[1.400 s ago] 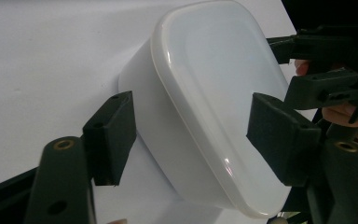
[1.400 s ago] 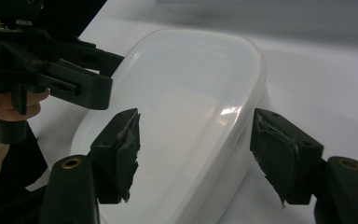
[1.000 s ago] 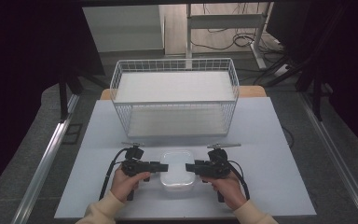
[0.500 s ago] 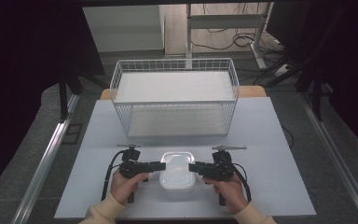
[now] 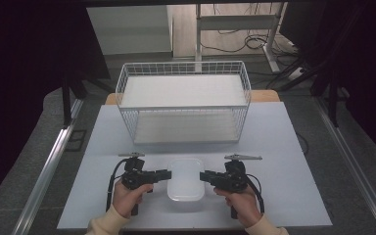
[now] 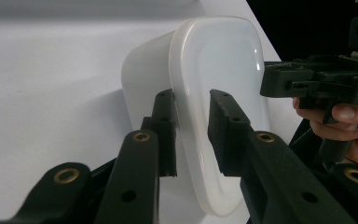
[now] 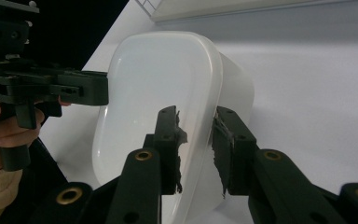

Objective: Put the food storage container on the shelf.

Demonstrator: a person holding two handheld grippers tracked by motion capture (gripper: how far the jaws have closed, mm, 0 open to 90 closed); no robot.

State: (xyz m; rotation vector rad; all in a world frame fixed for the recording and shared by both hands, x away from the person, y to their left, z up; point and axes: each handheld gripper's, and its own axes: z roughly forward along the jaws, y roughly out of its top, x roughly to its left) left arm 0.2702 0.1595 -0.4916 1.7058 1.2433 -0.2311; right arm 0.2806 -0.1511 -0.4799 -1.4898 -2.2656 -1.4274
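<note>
Box: your white plastic box [image 5: 186, 179] sits on the worktop [image 5: 284, 147], right between your two claws, lid on top.
Left claw: your left claw [image 5: 166, 175] has its jaws on either side of the box's left rim. They have just been closing. One pad sits under the lip and one sits on the lid, but a thin gap shows beside the lid, so you are not pinching it yet.
Right claw: your right claw [image 5: 203, 176] does the same on the right rim. Its jaws have just been closing too. The torn pads [image 7: 179, 135] look very near the rim, but a gap shows there as well.
How it will feel: the box looks light and stiff. The lid [image 6: 219, 84] is smooth and shiny, so it may slip. Squeeze gently, because thin plastic can bend.
Where to hold: take the rim on both short sides, one claw each, and keep it flat.
What is inside: you cannot tell, the lid hides it.
Basket: the white wire basket [image 5: 183, 105] stands past your claws, well apart from the box. It looks empty, with a flat white shelf on top.
</note>
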